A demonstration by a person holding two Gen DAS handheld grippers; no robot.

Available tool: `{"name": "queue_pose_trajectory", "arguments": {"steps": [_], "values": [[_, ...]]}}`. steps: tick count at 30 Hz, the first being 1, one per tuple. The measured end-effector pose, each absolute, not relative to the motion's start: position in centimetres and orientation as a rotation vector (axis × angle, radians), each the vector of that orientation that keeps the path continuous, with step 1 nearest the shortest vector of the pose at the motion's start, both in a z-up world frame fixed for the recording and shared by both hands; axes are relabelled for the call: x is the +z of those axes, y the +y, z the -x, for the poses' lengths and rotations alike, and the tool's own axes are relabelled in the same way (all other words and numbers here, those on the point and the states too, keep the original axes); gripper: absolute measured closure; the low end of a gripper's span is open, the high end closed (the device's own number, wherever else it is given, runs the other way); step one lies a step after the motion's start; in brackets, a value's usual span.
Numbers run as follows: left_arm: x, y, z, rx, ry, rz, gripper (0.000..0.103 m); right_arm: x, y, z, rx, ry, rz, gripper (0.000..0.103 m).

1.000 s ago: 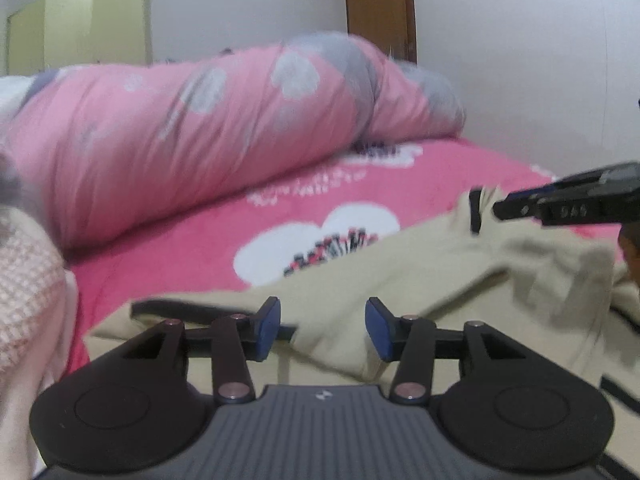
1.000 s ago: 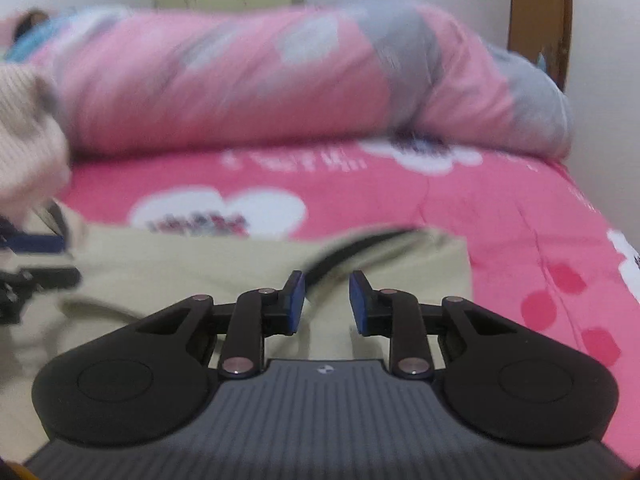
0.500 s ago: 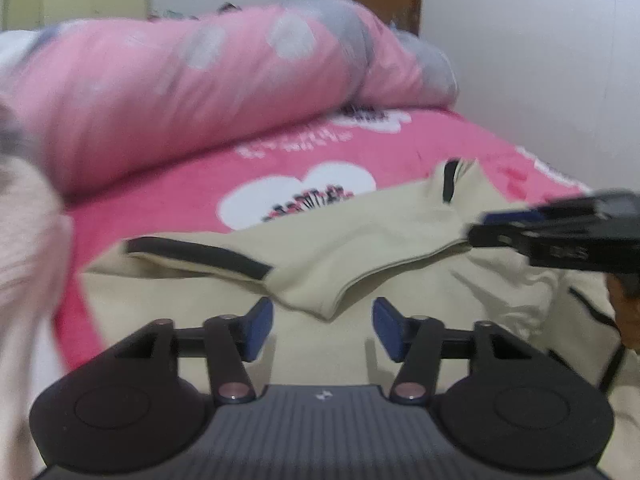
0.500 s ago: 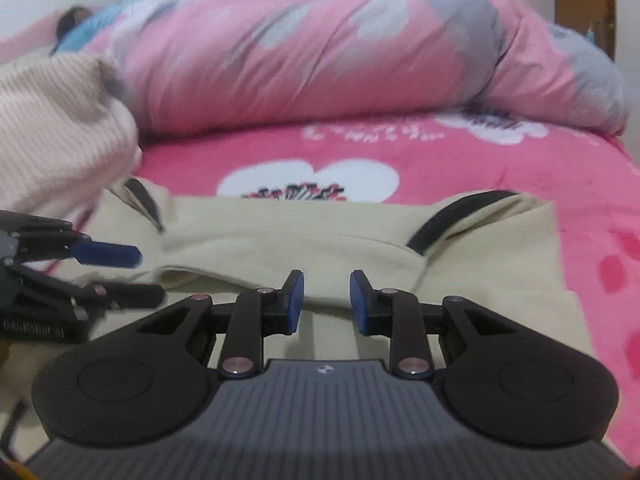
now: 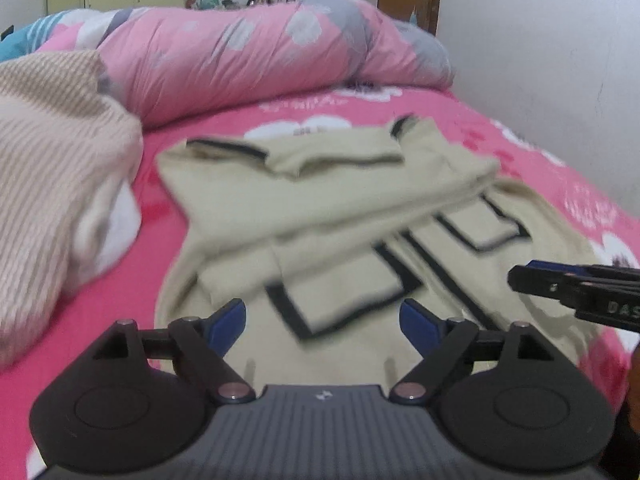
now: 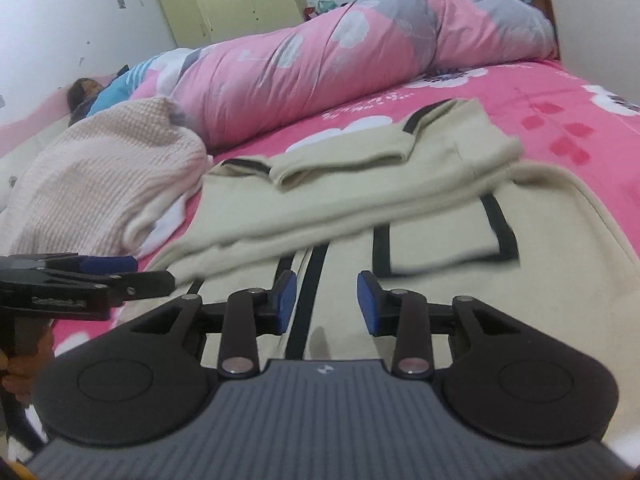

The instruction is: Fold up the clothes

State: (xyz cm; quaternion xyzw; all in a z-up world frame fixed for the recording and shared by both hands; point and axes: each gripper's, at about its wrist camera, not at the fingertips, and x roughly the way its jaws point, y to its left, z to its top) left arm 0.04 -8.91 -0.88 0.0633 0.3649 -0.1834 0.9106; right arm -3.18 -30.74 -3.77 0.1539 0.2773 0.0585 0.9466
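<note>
A beige cardigan with black trim (image 5: 320, 208) (image 6: 360, 200) lies on the pink bed, its sleeves folded across the upper part and its two black-edged pockets showing below. My left gripper (image 5: 323, 316) hovers over the near hem, its jaws opening wide with nothing between them. My right gripper (image 6: 327, 300) hangs above the black front band, its jaws also opening and empty. Each gripper shows in the other's view: the right gripper (image 5: 576, 280) at the right edge, the left gripper (image 6: 92, 276) at the left edge.
A knitted pale pink garment (image 5: 52, 152) (image 6: 100, 176) is heaped left of the cardigan. A rolled pink duvet (image 5: 260, 48) (image 6: 340, 40) lies along the back. A person (image 6: 86, 92) lies at the far left. White wall (image 5: 540, 60) borders the bed's right side.
Both grippers have pulled back toward the near edge, so the whole folded cardigan now shows. Both sets of jaws have widened, the left far more; the sleeves lie let go.
</note>
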Motion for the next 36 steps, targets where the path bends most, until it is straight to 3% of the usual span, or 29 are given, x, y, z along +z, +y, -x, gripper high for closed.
{"name": "queue_pose_trajectory", "arguments": {"steps": [8, 22, 36], "values": [[-3.9, -8.7, 4.6, -0.305, 0.803, -0.133, 0.018, -6.4, -28.3, 8.8, -0.019, 0.636, -0.211, 0.065], [-3.3, -7.8, 7.2, -0.228, 0.798, -0.130, 0.013, -4.3, -28.1, 13.3, -0.027, 0.531, -0.327, 0.026], [-4.7, -6.9, 7.2, -0.198, 0.809, -0.103, 0.004, -5.6, -28.2, 14.2, -0.051, 0.586, -0.386, 0.018]]}}
